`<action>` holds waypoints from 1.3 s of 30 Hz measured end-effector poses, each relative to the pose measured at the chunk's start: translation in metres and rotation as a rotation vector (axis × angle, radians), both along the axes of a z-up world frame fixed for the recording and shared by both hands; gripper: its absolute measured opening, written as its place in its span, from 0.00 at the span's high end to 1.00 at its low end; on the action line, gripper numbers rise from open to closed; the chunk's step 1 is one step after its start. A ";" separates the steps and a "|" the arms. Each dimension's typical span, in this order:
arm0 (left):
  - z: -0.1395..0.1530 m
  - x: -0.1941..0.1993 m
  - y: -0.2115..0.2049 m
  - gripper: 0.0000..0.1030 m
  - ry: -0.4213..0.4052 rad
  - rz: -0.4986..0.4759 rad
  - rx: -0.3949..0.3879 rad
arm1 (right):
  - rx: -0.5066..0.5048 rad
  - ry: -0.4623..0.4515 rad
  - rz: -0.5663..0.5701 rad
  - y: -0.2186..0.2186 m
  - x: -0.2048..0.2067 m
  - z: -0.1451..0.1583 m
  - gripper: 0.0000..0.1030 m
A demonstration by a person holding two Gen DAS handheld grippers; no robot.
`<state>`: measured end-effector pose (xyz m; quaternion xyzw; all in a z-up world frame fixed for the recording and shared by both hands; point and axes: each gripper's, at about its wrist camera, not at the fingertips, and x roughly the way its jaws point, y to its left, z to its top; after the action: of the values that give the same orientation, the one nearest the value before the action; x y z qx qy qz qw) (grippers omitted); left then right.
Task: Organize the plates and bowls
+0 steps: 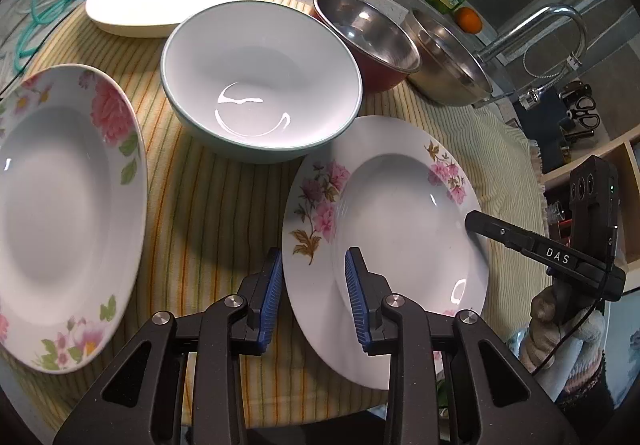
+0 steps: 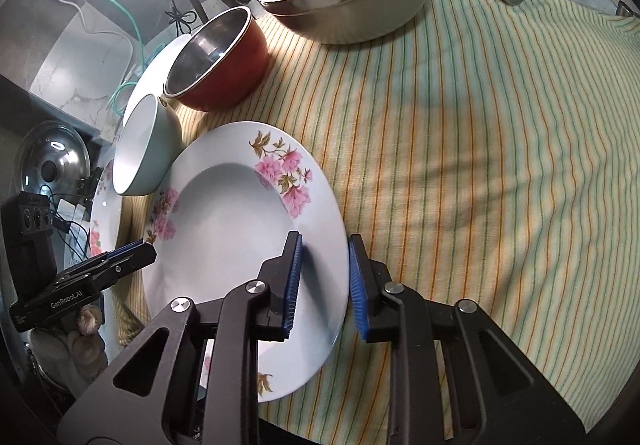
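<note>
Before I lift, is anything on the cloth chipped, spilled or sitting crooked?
No chips or spills show. The flowered plate sits tilted, with the left tool and the right tool straddling opposite rims. The teal bowl and red bowl lean too, probably on the rumpled striped cloth.

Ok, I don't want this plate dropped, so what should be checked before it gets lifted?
1. Left tool straddles the flowered plate at its rim: ok.
2. Right tool straddles the opposite rim: ok.
3. Pads pressing firmly on the rim: cannot tell.
4. Plate is empty: ok.
5. Teal bowl clear of the plate's far edge: cannot tell, they sit very close.
6. Other flowered plate empty, ready for stacking: ok.
</note>
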<state>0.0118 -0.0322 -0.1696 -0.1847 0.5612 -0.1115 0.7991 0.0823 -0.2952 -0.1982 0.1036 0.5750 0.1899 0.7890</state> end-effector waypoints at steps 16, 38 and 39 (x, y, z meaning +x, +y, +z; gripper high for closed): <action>0.001 -0.003 -0.013 0.72 -0.001 -0.048 0.016 | -0.007 0.017 -0.010 -0.009 -0.012 0.000 0.77; 0.001 -0.013 -0.024 0.72 -0.003 -0.086 0.034 | -0.043 -0.008 -0.017 -0.019 -0.022 0.006 0.77; 0.001 -0.014 -0.024 0.72 -0.002 -0.087 0.033 | -0.043 -0.009 -0.016 -0.019 -0.021 0.006 0.77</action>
<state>-0.0020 -0.0559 -0.1688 -0.1469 0.5698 -0.1371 0.7968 0.0609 -0.3144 -0.1923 0.0904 0.5747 0.1717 0.7950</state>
